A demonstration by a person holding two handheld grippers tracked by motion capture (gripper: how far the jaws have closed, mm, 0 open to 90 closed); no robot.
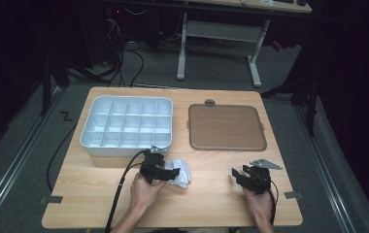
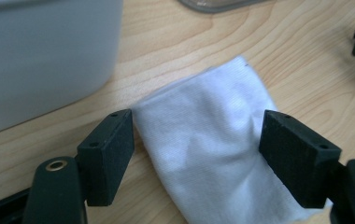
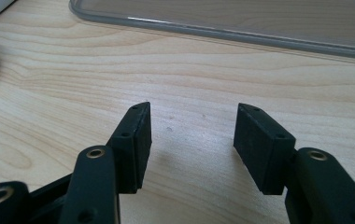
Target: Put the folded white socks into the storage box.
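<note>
left hand-held gripper [image 2: 199, 154]: jaws wide, white cloth [image 2: 213, 144] lying between them, pads not pressing
right hand-held gripper [image 3: 192, 140]: jaws wide, empty above bare worktop [image 3: 73, 93]

Brightly and evenly lit from above over the worktop [image 1: 124, 204]; dark all around, with the floor and far desk dim and murky. Soft, short shadows under the tray [image 1: 126, 125] and cloth [image 1: 181, 172]. Somewhat low in detail in the high view, edges slightly soft. In the left gripper view, sharp on the cloth [image 2: 213, 149] weave and wood grain; blurred on the pale tray wall [image 2: 40, 56] at far left. Faint shadows beside the black pads. In the right gripper view, crisp grain near the gripper [image 3: 192, 140], softer toward the far mat [image 3: 241, 14] with a thin glint along its rim.
</note>
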